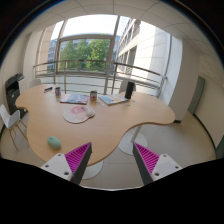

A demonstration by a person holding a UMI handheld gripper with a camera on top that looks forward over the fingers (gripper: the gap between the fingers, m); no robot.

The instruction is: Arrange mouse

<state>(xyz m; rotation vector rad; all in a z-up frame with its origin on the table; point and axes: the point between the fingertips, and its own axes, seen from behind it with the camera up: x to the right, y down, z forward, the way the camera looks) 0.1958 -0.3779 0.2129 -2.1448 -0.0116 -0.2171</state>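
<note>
The fingers (112, 160) stood apart above the near edge of the tabletop (100, 130). Ahead and to their left lay what seemed to be the mouse (54, 143). Further back sat a round mat (78, 114), with a cup (93, 97) and papers (72, 98) behind it, before the window (85, 52).

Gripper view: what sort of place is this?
Probably an office or meeting room: a large curved wooden table with papers on it, chairs around, and a big window. The hand-held gripper hangs open above the table.
</note>
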